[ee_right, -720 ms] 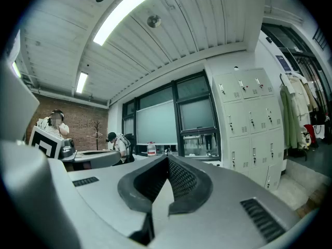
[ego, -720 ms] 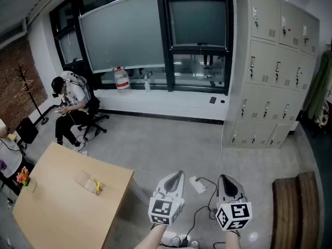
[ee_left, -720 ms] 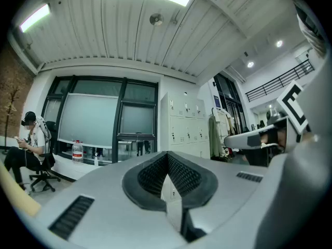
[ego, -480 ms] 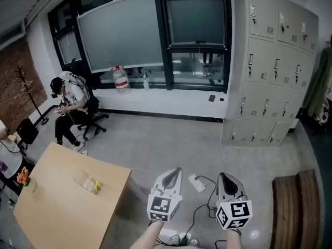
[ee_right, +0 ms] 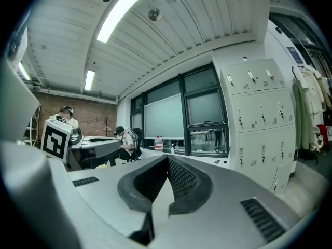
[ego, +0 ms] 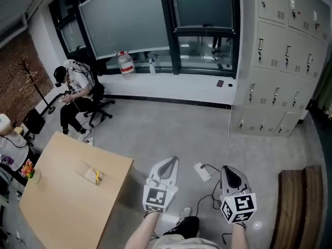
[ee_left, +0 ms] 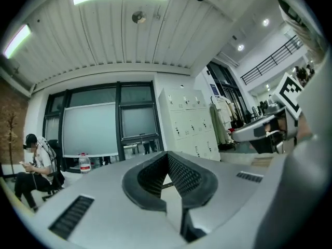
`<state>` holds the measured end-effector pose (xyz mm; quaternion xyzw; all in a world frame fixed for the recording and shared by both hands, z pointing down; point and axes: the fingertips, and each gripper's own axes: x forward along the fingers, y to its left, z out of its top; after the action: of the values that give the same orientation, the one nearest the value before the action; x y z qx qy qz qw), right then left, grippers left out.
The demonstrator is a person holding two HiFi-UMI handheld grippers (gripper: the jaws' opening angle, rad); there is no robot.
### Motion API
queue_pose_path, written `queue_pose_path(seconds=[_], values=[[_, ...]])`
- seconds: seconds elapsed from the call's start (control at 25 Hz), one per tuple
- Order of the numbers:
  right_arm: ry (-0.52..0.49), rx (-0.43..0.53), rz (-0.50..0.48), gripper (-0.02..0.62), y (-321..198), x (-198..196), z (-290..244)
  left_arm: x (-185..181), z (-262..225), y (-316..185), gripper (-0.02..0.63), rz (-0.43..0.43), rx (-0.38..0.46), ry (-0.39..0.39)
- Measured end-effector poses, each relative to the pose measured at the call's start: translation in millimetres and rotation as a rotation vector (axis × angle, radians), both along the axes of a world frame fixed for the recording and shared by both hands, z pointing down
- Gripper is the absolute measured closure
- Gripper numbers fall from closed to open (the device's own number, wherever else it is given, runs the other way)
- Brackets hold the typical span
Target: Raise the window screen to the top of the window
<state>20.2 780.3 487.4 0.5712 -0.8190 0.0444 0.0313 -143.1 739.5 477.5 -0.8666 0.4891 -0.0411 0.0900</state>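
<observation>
Grey window screen (ego: 205,4) sits well ahead of and above both grippers, across the open floor, its bottom edge running left-right, lowered over most of the pane. Right gripper (ego: 229,171) is roughly in line with it, so probably the nearer one; left gripper (ego: 168,164) points slightly left of it. Both have jaws pressed together, nothing held. Likely next: close the distance first. No pull cord resolvable from here.

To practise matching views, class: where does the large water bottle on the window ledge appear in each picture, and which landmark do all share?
Head view: water bottle upper left of centre, under the window screen.
Left gripper view: lower left, beside the seated person.
Right gripper view: near the centre.
Shared landmark: the grey lockers, right of the bottle.
</observation>
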Motion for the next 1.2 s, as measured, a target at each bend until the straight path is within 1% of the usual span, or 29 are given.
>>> queue_pose_path(seconds=[0.08, 0.2, 0.32, 0.4, 0.48, 0.6, 0.76, 0.96, 1.12, 1.2], values=[[0.02, -0.004, -0.003, 0.59, -16, -4, 5, 3, 8, -17, 0.603, -0.003, -0.022, 0.032], [0.01, -0.012, -0.005, 0.591, -59, -3, 15, 17, 19, -59, 0.603, 0.009, -0.035, 0.066], [0.014, -0.022, 0.001, 0.591, -121, 0, 24, 25, 30, -120, 0.603, 0.011, -0.052, 0.102], [0.022, -0.019, 0.013, 0.59, -170, 0, 20, 22, 29, -170, 0.603, 0.006, -0.06, 0.139], [0.023, -0.009, 0.027, 0.591, -221, -4, 11, 15, 22, -221, 0.603, 0.0, -0.057, 0.159], [0.039, -0.004, 0.054, 0.589, -289, -9, 1, 6, 12, -290, 0.603, 0.006, -0.061, 0.165], [0.022, 0.006, 0.083, 0.589, -355, -16, -11, -3, -1, -361, 0.603, 0.025, -0.062, 0.171], [0.024, 0.01, 0.075, 0.591, -425, -18, -13, -2, -14, -430, 0.603, 0.03, -0.045, 0.184], [0.008, 0.011, 0.073, 0.591, -488, -11, -9, 6, -10, -493, 0.603, 0.025, -0.067, 0.192], [0.018, 0.015, 0.067, 0.59, -526, -6, -6, 14, -7, -532, 0.603, 0.024, -0.075, 0.197]])
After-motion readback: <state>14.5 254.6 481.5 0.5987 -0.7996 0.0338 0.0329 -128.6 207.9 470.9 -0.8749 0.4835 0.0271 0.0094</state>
